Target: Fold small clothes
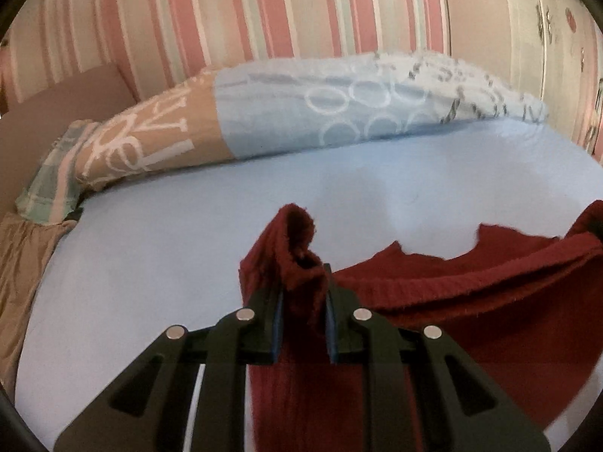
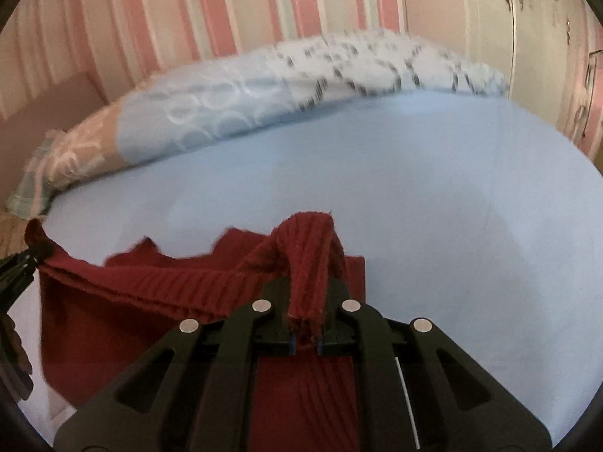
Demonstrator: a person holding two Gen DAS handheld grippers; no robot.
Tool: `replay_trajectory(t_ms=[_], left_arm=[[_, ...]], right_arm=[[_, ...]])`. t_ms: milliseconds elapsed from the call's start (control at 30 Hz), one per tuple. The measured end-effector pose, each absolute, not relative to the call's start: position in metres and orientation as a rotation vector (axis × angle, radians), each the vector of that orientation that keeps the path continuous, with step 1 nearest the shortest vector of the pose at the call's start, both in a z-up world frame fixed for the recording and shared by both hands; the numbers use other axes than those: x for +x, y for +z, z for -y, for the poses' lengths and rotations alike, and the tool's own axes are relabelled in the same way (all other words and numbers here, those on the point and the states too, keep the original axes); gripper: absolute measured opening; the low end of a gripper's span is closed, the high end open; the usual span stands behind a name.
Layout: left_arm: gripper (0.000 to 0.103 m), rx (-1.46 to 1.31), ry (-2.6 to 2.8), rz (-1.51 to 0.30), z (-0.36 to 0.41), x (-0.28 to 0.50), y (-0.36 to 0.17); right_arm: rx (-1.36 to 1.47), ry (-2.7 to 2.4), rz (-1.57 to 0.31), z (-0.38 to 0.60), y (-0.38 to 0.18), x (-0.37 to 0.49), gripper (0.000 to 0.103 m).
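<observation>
We have the dark red knit garment [image 1: 490, 301] strung between our two tools over the pale blue bed sheet [image 1: 188, 263]. On the left, our left tool [image 1: 303, 301] is clamped tight on a bunched corner of the ribbed hem, the fabric standing up in a little fold above the pads. From there the hem runs rightward as a taut band to the far right edge of the left wrist view, where the other tool pinches it. The garment's long axis lies left to right, straight across from one tool to the other, with the rest of the cloth hanging and lying nearer to us beneath both tools.

In the right wrist view our right tool [image 2: 304, 324] is likewise closed hard on its own hem corner, a roll of the red garment [image 2: 150, 320] rising between the fingers and drooping over the top. The left tool's tip shows at the far left edge of that view, gripping the other end. Each hand is on its own corner, so neither is nearer.

As we judge it, the coming move turns on keeping this span level while carrying the hem away from us, toward the patterned duvet [image 1: 339, 105] along the striped wall [image 1: 264, 7], to lay it over the part resting on the sheet
</observation>
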State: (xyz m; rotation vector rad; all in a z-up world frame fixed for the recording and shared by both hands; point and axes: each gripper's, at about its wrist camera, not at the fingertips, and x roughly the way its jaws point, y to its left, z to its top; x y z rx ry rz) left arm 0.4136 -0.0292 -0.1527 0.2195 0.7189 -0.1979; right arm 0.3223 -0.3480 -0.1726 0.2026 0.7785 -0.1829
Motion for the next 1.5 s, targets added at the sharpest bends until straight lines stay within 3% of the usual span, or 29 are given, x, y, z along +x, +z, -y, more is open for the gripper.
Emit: replay_trajectory(t_ms=[200, 267, 300, 333, 400, 567, 633, 733, 933, 1100, 1333, 1500], left_arm=[[0.021, 0.252, -0.192, -0.769, 0.034, 0.42, -0.19], [0.037, 0.273, -0.182, -0.765, 0.031, 0.411, -0.192], [0.06, 0.278, -0.167, -0.752, 0.026, 0.403, -0.189], [0.077, 0.275, -0.154, -0.737, 0.02, 0.395, -0.186], [0.08, 0.283, -0.139, -0.719, 0.012, 0.381, -0.179], [0.08, 0.251, -0.187, -0.738, 0.007, 0.365, -0.178], [0.08, 0.279, -0.209, -0.757, 0.018, 0.37, -0.187], [0.08, 0.317, -0.217, -0.804, 0.033, 0.386, -0.205], [0.082, 0.255, -0.171, -0.886, 0.017, 0.412, -0.226], [0.081, 0.27, -0.077, -0.791, 0.02, 0.411, -0.199], [0.082, 0.369, 0.013, -0.802, 0.038, 0.438, -0.215], [0.086, 0.195, -0.011, -0.913, 0.002, 0.458, -0.235]], right_arm=[[0.198, -0.166, -0.769, 0.345, -0.195, 0.322, 0.01], [0.212, -0.138, -0.722, 0.345, -0.185, 0.31, 0.029], [0.218, -0.121, -0.692, 0.345, -0.179, 0.304, 0.054], [0.211, -0.113, -0.662, 0.345, -0.173, 0.296, 0.062], [0.176, -0.113, -0.638, 0.343, -0.165, 0.279, 0.068], [0.101, -0.104, -0.735, 0.333, -0.183, 0.271, 0.068], [0.044, -0.093, -0.815, 0.324, -0.2, 0.28, 0.052], [0.003, -0.131, -0.893, 0.321, -0.221, 0.289, 0.049], [0.045, -0.132, -0.916, 0.326, -0.223, 0.291, 0.049], [0.074, -0.126, -0.806, 0.32, -0.193, 0.322, 0.055], [-0.039, -0.145, -0.895, 0.306, -0.228, 0.39, 0.054], [0.1, -0.162, -0.897, 0.343, -0.242, 0.387, 0.052]])
